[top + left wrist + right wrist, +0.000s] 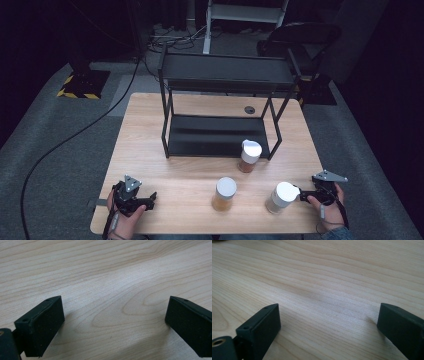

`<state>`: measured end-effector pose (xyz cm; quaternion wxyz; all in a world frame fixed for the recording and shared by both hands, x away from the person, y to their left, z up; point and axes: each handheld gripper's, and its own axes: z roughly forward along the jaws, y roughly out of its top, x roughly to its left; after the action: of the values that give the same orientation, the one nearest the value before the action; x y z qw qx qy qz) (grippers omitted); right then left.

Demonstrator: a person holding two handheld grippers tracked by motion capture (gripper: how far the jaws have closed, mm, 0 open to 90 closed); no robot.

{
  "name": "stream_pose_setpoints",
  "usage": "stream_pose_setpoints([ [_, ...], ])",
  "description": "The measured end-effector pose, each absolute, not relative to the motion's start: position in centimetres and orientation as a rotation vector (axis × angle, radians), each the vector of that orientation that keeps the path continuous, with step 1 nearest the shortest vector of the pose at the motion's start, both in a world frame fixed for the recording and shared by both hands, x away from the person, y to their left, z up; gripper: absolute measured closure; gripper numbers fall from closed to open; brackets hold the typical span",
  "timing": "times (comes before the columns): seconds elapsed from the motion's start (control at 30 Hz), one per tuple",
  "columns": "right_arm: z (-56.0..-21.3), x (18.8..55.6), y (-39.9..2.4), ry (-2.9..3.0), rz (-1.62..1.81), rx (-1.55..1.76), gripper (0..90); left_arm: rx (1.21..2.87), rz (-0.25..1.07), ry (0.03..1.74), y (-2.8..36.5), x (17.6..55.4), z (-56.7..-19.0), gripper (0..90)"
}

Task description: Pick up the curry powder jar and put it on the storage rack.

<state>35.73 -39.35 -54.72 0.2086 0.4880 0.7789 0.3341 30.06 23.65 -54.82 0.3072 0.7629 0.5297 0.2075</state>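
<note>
While both hands sit at the near edge of the wooden table (150, 107), nothing is held in either tool. Left gripper (148, 200) at about 7 o'clock on the tabletop, resting low on the wood, tips aimed toward 3 o'clock; its own view (113, 320) shows the two black jaws spread wide with bare wood grain between them. Right gripper (299, 193) at about 4 o'clock, tips aimed toward 9 o'clock, just beside the nearest jar; its own view (328, 321) also has the jaws standing wide apart, bare wood between, no contact with anything.

Three white-lidded jars stand upright on the table. Right jar (281, 197), pale contents, at roughly 5 o'clock, immediately at 9 o'clock of the right gripper's tips; touching or not, cannot tell from the high view. Middle jar (224, 194), amber contents, near 6 o'clock, between the two grippers, well apart from the left one. Back jar (249, 156), reddish-brown contents, close to table centre, just in front of the shelf's near right leg.

Black two-tier metal shelf (220, 136) stands at 12 o'clock on the far half of the table. Grey carpet floor (60, 150) around the table, black cable (75, 135) trailing across it at 9 to 10 o'clock.
</note>
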Motion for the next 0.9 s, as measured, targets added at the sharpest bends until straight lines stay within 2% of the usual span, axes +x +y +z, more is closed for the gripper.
stream_pose_setpoints([
  [0.7,-54.72,35.75,-39.36,2.169,0.93,1.356,4.7,1.985,0.571,1.457,23.28,29.71,-54.8,2.7],
  [0.9,-54.72,35.75,-39.36,2.169,0.93,1.356,4.7,1.914,0.553,1.488,23.46,29.47,-54.75,4.9],
])
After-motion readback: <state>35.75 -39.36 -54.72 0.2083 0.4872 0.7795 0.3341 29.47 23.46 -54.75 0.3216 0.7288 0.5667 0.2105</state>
